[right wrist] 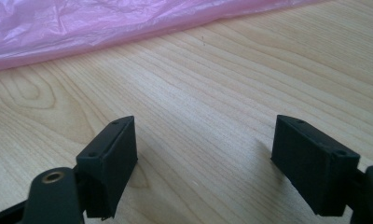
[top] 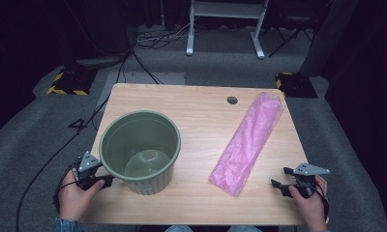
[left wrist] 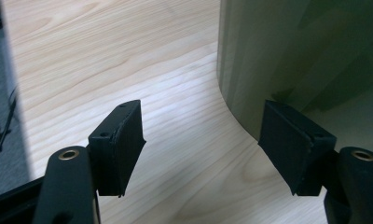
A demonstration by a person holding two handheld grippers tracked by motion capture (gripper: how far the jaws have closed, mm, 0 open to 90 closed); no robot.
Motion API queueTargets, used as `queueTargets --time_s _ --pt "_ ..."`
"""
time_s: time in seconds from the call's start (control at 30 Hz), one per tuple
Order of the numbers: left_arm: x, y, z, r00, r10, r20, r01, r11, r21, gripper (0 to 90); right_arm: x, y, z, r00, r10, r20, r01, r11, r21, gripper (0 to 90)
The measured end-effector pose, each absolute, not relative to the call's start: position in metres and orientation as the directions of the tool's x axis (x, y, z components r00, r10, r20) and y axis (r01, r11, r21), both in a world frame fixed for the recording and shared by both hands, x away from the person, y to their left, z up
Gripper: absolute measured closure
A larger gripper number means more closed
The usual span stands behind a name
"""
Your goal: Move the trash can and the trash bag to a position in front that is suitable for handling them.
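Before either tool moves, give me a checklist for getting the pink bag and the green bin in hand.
1. Left tool open: ok, jaws stand wide apart.
2. Left tool near the bin: ok, it sits at the bin's lower left wall; contact cannot tell.
3. Right tool open: ok, jaws apart with nothing between them.
4. Right tool lined up with the bag: ok, the bag lies ahead of it, apart from it, with bare table between.
5. Bin upright and empty: ok, open side up, nothing inside.
6. Bag loose enough to pinch: cannot tell, it lies flat and folded long.
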State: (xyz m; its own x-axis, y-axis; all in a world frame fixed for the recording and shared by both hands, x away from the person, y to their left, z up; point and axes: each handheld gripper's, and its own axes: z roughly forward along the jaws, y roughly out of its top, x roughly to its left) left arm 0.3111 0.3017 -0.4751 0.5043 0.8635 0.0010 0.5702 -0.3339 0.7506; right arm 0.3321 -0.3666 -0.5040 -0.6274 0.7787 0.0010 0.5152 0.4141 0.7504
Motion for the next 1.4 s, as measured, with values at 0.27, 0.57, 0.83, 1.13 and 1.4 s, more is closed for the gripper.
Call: queueTargets --time_s 0.27,0.57,0.83,1.13,1.4 --pt "0.312 0.267 -0.475 0.583 0.812 0.024 0.529 -0.402 0.747 29.8 0.332 -0.367 -0.504 -0.627 0.779 0.002 0.516 0.414 0.75 22.4" --pt "0.312 0.226 -0.47 0.678 0.732 0.065 0.469 -0.5 0.728 28.6 0.332 -0.367 -0.504 -0.627 0.779 0.002 0.516 0.414 0.75 22.4" --pt "0.325 0.221 -0.467 0.7 0.714 0.026 0.453 -0.472 0.756 29.6 0.332 -0.366 -0.504 -0.627 0.779 0.0 0.516 0.414 0.75 22.4" --pt "0.375 0.233 -0.465 0.618 0.786 0.019 0.443 -0.367 0.818 30.5 0.332 -0.367 -0.504 -0.627 0.779 0.002 0.516 0.414 0.75 22.4" --pt "0.37 0.213 -0.471 0.667 0.745 0.034 0.413 -0.408 0.814 40.2 0.333 -0.367 -0.504 -0.632 0.775 0.007 0.518 0.416 0.748 21.5"
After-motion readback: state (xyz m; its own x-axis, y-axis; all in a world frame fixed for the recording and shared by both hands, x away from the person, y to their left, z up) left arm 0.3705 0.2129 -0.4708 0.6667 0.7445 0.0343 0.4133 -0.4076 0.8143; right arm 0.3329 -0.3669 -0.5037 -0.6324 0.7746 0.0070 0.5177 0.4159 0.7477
